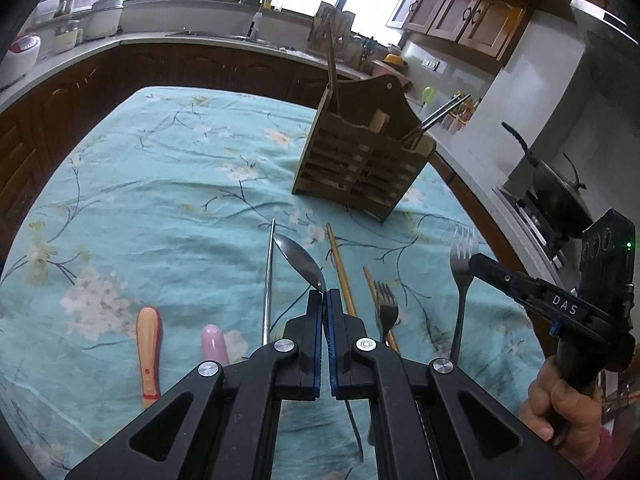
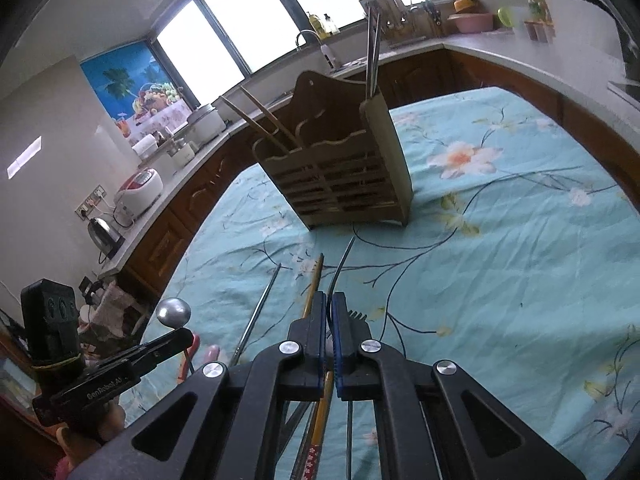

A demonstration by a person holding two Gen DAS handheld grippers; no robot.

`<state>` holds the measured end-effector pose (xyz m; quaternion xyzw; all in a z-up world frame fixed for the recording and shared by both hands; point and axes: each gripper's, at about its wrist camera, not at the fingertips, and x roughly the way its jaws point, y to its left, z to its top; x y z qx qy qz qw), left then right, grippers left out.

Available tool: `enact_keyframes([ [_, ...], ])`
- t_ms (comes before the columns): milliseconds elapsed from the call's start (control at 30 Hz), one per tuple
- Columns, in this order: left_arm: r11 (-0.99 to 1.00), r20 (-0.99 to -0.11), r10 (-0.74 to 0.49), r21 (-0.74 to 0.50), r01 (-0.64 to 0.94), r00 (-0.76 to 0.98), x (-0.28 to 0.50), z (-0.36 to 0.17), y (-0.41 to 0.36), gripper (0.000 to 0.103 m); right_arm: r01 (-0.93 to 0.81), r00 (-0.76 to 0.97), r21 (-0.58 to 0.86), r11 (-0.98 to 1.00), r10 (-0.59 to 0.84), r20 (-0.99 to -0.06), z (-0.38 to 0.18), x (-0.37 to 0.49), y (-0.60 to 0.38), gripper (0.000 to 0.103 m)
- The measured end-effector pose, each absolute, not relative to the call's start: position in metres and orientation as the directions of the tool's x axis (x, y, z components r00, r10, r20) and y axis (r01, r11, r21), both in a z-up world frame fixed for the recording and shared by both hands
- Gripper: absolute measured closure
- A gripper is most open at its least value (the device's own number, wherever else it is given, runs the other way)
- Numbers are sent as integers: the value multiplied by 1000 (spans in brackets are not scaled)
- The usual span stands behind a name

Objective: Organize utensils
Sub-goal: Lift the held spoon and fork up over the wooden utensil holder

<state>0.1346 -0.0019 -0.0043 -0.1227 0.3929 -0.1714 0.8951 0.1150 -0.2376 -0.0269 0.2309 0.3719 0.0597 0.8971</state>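
While the wooden utensil holder stands upright toward the far side of the bench, which is covered in a turquoise floral cloth, both grippers hang over the loose cutlery nearer the cameras. The left gripper is clenched on a metal spoon, pinching it at the neck just below the bowl, which juts out beyond the fingertips. The right gripper is clenched on a fork; in the left wrist view its tines point up, clear of the cloth. On the cloth lie a metal chopstick, a wooden chopstick, a second fork, a pink handle and an orange handle. Wooden chopsticks and metal chopsticks already stand in the holder's outer compartments.
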Motion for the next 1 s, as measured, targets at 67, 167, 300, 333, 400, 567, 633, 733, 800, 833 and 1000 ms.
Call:
enact_keyframes([
  [67, 910, -653, -405, -357, 212, 640, 133, 0, 0, 102, 63, 722, 458, 887, 276, -634, -24, 114, -238, 100],
  [167, 910, -642, -403, -355, 213, 652, 129, 7, 4, 102, 59, 732, 457, 887, 273, -624, -18, 112, -237, 100],
  [300, 912, -638, -399, -353, 210, 659, 126, 13, 7, 102, 52, 744, 461, 886, 273, -609, -12, 112, -237, 100],
  [333, 912, -635, -398, -354, 209, 662, 125, 15, 8, 102, 51, 747, 461, 886, 273, -607, -10, 112, -237, 100],
  [400, 911, -630, -399, -356, 209, 666, 125, 17, 10, 102, 49, 753, 461, 886, 271, -600, -7, 111, -237, 100],
  [567, 911, -622, -396, -358, 204, 676, 124, 21, 14, 102, 45, 765, 463, 885, 267, -585, -1, 110, -239, 100],
  [633, 911, -623, -394, -360, 199, 676, 125, 24, 16, 102, 45, 770, 465, 884, 266, -580, 1, 110, -241, 100],
  [733, 911, -620, -392, -362, 196, 679, 126, 26, 19, 102, 45, 778, 467, 883, 262, -571, 4, 110, -243, 100],
  [800, 911, -616, -391, -363, 194, 684, 127, 28, 20, 102, 44, 785, 469, 882, 260, -562, 7, 109, -244, 100],
  [833, 911, -613, -391, -363, 194, 686, 128, 29, 21, 102, 43, 788, 469, 882, 258, -559, 8, 110, -245, 100],
  [1000, 910, -595, -392, -365, 199, 702, 135, 35, 24, 102, 43, 805, 470, 882, 248, -539, 14, 111, -250, 100],
])
